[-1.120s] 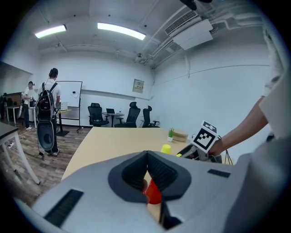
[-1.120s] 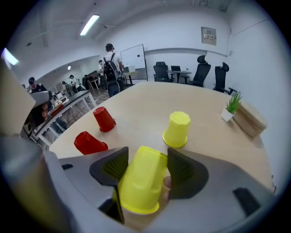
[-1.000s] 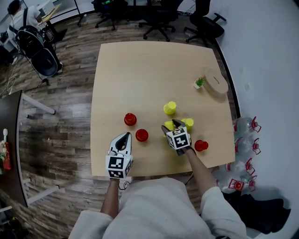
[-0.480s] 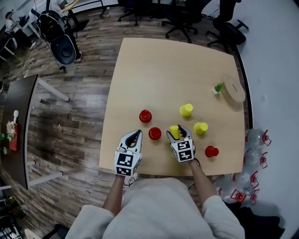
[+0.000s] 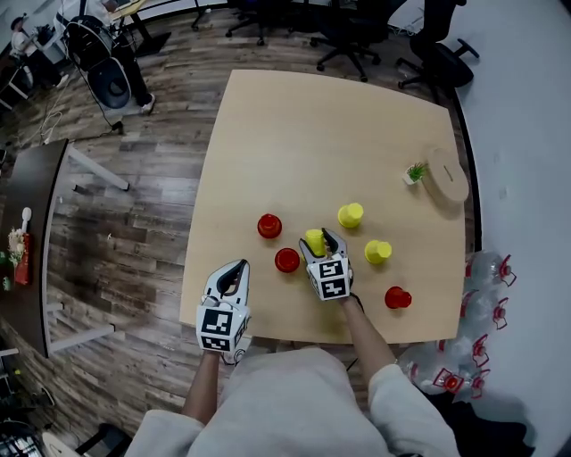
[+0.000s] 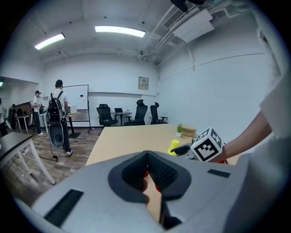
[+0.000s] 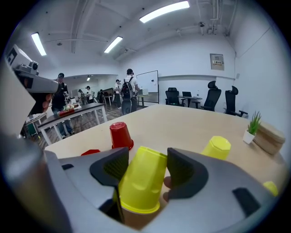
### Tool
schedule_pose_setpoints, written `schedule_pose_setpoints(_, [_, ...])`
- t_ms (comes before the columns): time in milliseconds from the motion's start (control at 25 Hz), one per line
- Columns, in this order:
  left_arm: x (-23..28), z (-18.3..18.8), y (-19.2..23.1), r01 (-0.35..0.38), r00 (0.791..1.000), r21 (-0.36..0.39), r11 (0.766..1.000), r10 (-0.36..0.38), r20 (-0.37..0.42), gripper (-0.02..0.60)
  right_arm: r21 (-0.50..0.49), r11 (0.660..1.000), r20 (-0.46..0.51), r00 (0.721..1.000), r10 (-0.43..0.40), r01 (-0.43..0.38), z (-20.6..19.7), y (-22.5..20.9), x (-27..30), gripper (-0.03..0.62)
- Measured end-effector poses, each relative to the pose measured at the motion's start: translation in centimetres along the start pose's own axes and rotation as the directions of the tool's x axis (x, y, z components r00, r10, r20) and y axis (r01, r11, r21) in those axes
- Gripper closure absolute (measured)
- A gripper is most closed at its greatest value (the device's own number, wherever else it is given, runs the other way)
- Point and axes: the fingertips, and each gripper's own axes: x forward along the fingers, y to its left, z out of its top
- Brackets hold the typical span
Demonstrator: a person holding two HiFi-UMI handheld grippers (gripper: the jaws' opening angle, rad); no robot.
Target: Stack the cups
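Note:
My right gripper [image 5: 318, 243] is shut on a yellow cup [image 5: 313, 240], its pads on the cup's two sides [image 7: 141, 179]; the cup's wide rim points down toward me. Just to its left stands a red cup [image 5: 287, 260], with another upside-down red cup [image 5: 269, 226] behind that and a third [image 5: 397, 297] at the right. Two more yellow cups [image 5: 350, 214] [image 5: 377, 252] stand upside down to the right. My left gripper [image 5: 235, 269] hovers at the table's near edge, shut and holding nothing [image 6: 146, 154].
The wooden table [image 5: 312, 134] carries a small potted plant [image 5: 415, 170] and a round wooden lid [image 5: 445, 173] at its far right. Office chairs [image 5: 357, 27] stand beyond the far edge. Several plastic bottles [image 5: 486, 268] lie on the floor at the right.
My right gripper has carried the yellow cup leftward, away from the other yellow cups and closer to the near red cup. The left gripper has drifted slightly left, away from the red cups.

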Motion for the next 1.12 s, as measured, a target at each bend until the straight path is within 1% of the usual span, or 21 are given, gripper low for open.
schedule_pose_setpoints(200, [-0.4,-0.5,0.2,-0.016,1.000,-0.005,1.000,0.016,-0.013,0.571,0.006,1.000,0.051,0.998,-0.029,0.029,0.1,-0.2,-0.4,0.326])
schedule_pose_setpoints(320, [-0.2,-0.7,0.2,-0.020,1.000,-0.011,1.000,0.019,-0.013,0.571,-0.013,1.000,0.050,0.999,-0.008,0.009,-0.1,0.2,-0.7,0.324])
schedule_pose_setpoints(480, [0.3,-0.4,-0.3,-0.006,1.000,-0.005,1.000,0.006,-0.006,0.571,-0.021,1.000,0.051,0.999,0.004,-0.003,-0.3,0.9,-1.5,0.321])
schedule_pose_setpoints(640, [0.6,0.0,-0.5,0.000,1.000,-0.002,1.000,0.000,-0.001,0.571,-0.015,1.000,0.018,1.000,-0.002,0.002,-1.4,1.0,-1.8,0.321])
schedule_pose_setpoints(720, [0.6,0.1,-0.6,0.002,1.000,-0.002,1.000,-0.002,0.000,0.571,-0.011,1.000,-0.011,1.000,-0.010,0.010,-2.5,0.9,-1.9,0.342])
schedule_pose_setpoints(800, [0.6,0.1,-0.6,0.002,1.000,-0.001,1.000,-0.002,0.000,0.571,-0.003,1.000,-0.020,1.000,-0.018,0.018,-2.8,0.7,-2.1,0.338])
schedule_pose_setpoints(880, [0.5,0.1,-0.5,0.000,1.000,-0.002,1.000,0.000,0.001,0.571,0.013,1.000,0.004,1.000,-0.027,0.027,-1.8,0.4,-2.5,0.336])
schedule_pose_setpoints(1000, [0.6,0.0,-0.3,-0.004,1.000,-0.004,1.000,0.004,0.005,0.571,0.054,0.998,0.042,0.999,-0.019,0.016,0.3,-0.1,-2.5,0.338])
schedule_pose_setpoints(1120, [0.7,0.1,-0.5,-0.003,1.000,-0.010,1.000,0.003,0.010,0.571,0.120,0.993,0.036,0.999,0.000,-0.005,2.0,-0.8,-2.1,0.308])
